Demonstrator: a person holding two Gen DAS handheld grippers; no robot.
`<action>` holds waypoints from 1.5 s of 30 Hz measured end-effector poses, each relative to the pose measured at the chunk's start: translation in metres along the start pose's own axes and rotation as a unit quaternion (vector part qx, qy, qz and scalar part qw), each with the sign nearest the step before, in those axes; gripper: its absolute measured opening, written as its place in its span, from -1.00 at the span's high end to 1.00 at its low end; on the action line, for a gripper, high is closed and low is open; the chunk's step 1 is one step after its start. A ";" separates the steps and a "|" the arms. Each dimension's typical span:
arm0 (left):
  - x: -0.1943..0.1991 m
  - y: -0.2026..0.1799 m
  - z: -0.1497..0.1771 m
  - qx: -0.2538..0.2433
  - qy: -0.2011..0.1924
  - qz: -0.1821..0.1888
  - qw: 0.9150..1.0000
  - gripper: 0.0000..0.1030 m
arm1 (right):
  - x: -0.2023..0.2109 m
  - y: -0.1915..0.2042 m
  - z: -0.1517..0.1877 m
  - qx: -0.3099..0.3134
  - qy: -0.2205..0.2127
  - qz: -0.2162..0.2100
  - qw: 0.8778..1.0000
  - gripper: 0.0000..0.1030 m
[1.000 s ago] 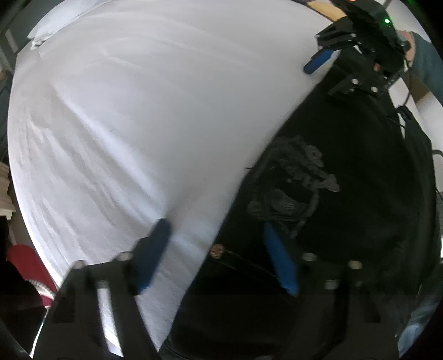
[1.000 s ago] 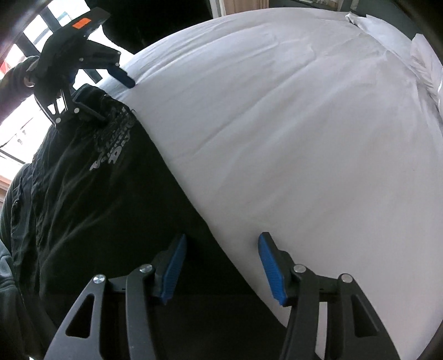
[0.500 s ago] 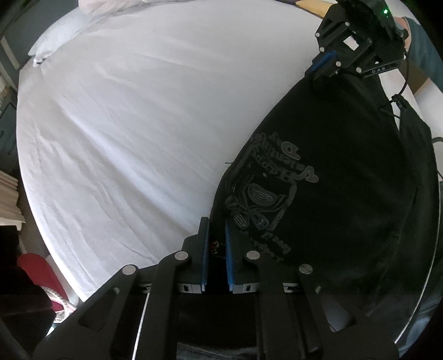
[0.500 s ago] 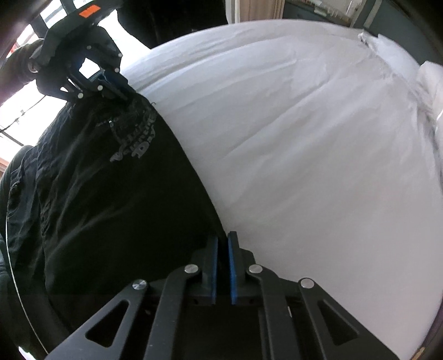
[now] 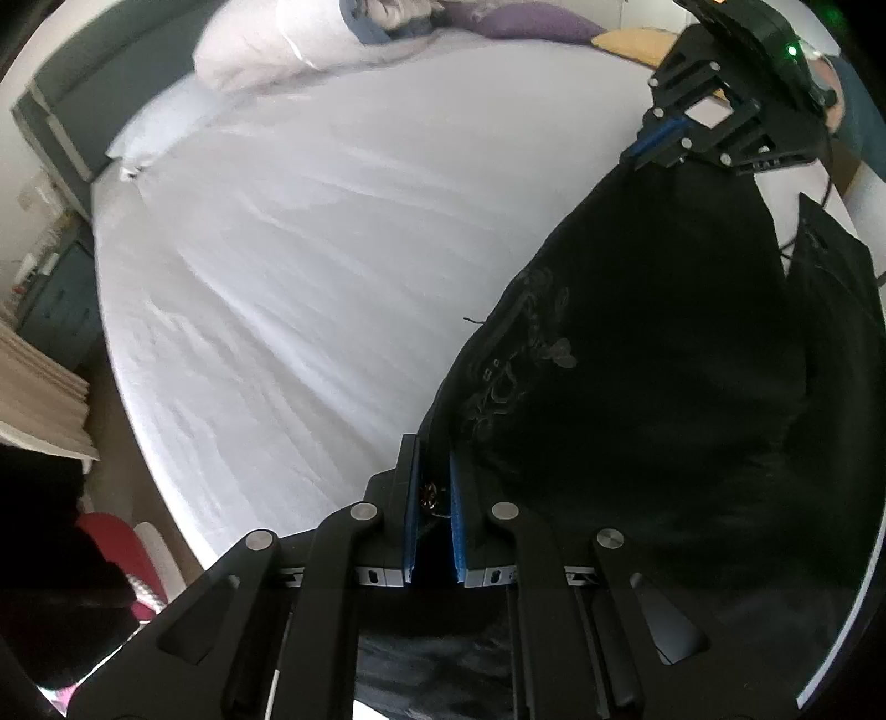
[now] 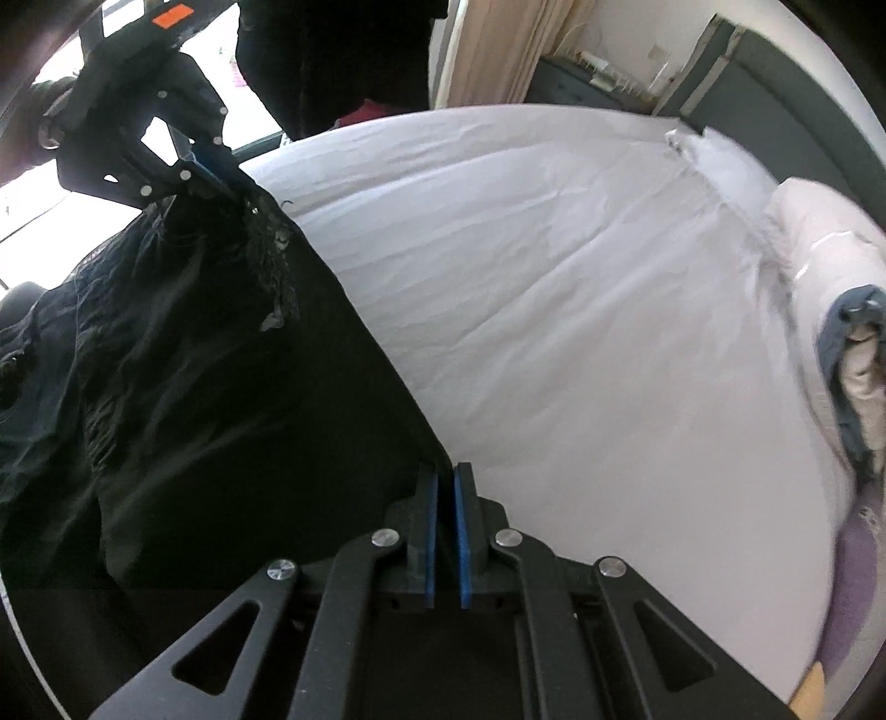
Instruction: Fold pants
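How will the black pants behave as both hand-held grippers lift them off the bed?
Likely floppy: the black pants sag in folds between the left hand-held gripper and right hand-held gripper. Probably light, since edge pinches carry them. They look unlikely to slip.

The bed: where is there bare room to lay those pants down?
Most of the white sheet is bare, from the pants across to the pillows by the headboard. That pillow end, with piled bedding, is crowded, and so is the near edge, where the pants hang.
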State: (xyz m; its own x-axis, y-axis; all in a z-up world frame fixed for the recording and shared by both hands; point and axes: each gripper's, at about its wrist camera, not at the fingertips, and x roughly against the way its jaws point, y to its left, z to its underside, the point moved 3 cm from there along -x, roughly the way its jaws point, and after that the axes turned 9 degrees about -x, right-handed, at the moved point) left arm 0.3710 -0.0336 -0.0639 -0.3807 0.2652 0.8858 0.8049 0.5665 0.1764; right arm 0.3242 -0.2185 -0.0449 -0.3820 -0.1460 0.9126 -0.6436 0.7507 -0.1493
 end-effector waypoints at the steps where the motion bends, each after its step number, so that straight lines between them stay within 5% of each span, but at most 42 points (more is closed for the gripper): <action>1: 0.006 -0.009 0.003 0.001 -0.003 -0.005 1.000 0.84 | 0.009 0.005 0.003 -0.007 -0.008 0.009 1.000 0.89; 8: 0.045 -0.061 0.024 -0.014 -0.015 -0.023 1.000 0.84 | 0.033 0.047 0.043 -0.076 -0.037 0.037 0.996 0.89; 17: 0.061 -0.129 0.042 -0.015 -0.030 -0.029 0.999 0.84 | 0.035 0.079 0.067 -0.221 -0.036 -0.011 0.975 0.89; 27: 0.084 -0.199 0.087 -0.043 -0.027 -0.047 0.998 0.84 | 0.051 0.101 0.118 -0.430 -0.055 -0.101 0.896 0.88; 31: 0.087 -0.207 0.100 -0.054 -0.024 -0.043 0.997 0.84 | 0.055 0.111 0.136 -0.462 -0.047 -0.125 0.877 0.88; 38: 0.108 -0.262 0.135 -0.060 -0.020 -0.021 0.998 0.84 | 0.066 0.137 0.163 -0.418 -0.034 -0.110 0.901 0.88; 45: 0.116 -0.280 0.157 -0.058 -0.013 -0.001 0.998 0.84 | 0.077 0.173 0.176 -0.363 -0.008 -0.079 0.928 0.88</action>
State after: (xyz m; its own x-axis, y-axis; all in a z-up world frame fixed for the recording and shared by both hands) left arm 0.0302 -0.0387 -0.0774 -0.3923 0.2851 0.8745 0.8512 0.4729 0.2277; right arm 0.0669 -0.2138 -0.0680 -0.3350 -0.2965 0.8944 -0.0771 0.9546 0.2876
